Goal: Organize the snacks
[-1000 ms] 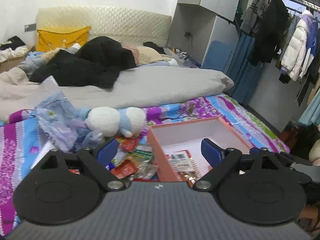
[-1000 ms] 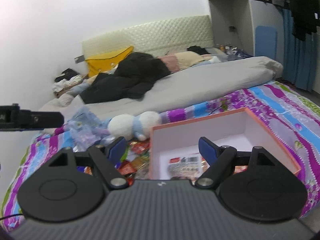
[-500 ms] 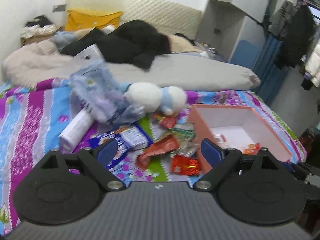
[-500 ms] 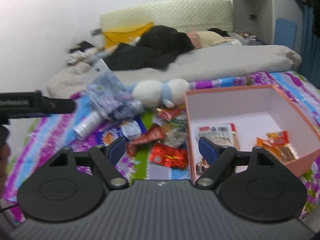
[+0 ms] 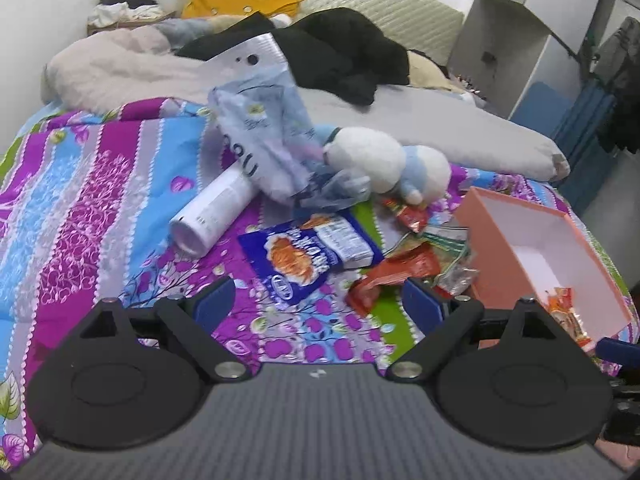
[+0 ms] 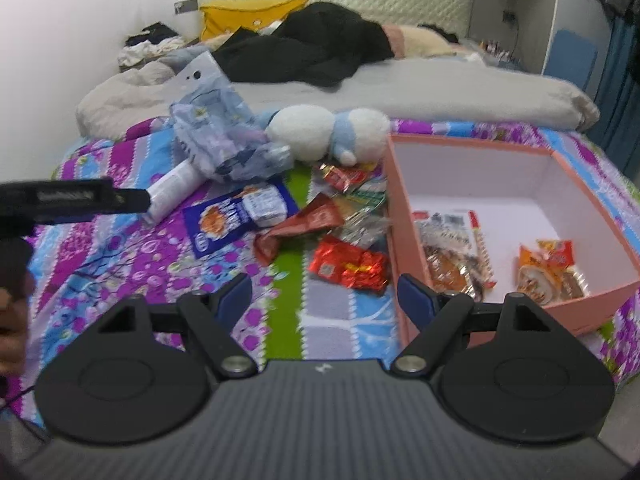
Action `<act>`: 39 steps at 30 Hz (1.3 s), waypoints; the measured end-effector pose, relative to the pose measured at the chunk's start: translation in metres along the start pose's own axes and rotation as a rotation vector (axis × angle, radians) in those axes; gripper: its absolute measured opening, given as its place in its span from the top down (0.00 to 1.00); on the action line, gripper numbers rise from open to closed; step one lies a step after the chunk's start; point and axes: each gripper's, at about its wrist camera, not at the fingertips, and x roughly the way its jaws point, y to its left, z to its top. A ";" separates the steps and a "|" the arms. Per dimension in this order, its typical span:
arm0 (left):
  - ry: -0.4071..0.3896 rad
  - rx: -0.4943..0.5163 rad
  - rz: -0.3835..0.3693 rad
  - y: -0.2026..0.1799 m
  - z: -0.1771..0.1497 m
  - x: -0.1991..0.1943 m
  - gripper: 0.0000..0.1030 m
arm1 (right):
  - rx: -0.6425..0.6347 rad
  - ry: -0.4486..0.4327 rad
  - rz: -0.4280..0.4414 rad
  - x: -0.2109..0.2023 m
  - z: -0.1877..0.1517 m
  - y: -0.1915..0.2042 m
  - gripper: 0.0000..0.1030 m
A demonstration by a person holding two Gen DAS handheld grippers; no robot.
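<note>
Snacks lie scattered across the patterned bedspread (image 6: 100, 248) beside the pink box (image 6: 396, 200), which sits toward the bed's right edge with two packets already inside: a clear packet (image 6: 452, 248) against its left wall and an orange packet (image 6: 548, 268) near its front wall. Your right gripper (image 6: 324, 296) hovers above the spread near the bed's front edge, jaws wide and holding nothing, with the box's front left corner just by its right finger. A crumpled red wrapper (image 6: 348, 266) rests just ahead of that gripper, a dark red packet (image 6: 304, 224) beyond it, and a blue snack bag (image 6: 236, 216) farther left.

Your left gripper (image 5: 316, 300) also hangs over the spread, jaws spread wide and empty, the blue snack bag (image 5: 308, 256) straight ahead of it and the dark red packet (image 5: 392, 276) close to its right finger. A white cylinder (image 5: 212, 216) lies on its side to the left of the pile. Behind the snacks a white and blue plush toy (image 6: 324, 136) rests against a crinkled pale blue plastic bag (image 6: 220, 140). A grey duvet (image 6: 400, 92) and dark clothing (image 6: 308, 52) fill the bed's far half.
</note>
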 end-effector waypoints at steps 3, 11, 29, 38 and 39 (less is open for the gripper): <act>0.016 -0.014 0.016 0.007 -0.003 0.009 0.10 | 0.042 0.046 0.028 0.001 0.006 0.003 0.21; 0.034 -0.033 0.022 0.011 -0.006 0.024 0.10 | 0.075 0.064 0.025 0.000 0.021 0.008 0.21; 0.070 -0.059 0.018 0.018 -0.007 0.053 0.10 | 0.148 0.095 0.032 0.029 0.029 0.001 0.21; 0.100 -0.059 0.030 0.033 -0.001 0.094 0.10 | 0.132 0.157 0.092 0.089 0.023 -0.001 0.21; 0.102 -0.056 0.029 0.035 0.000 0.099 0.10 | 0.131 0.175 0.092 0.097 0.020 0.001 0.21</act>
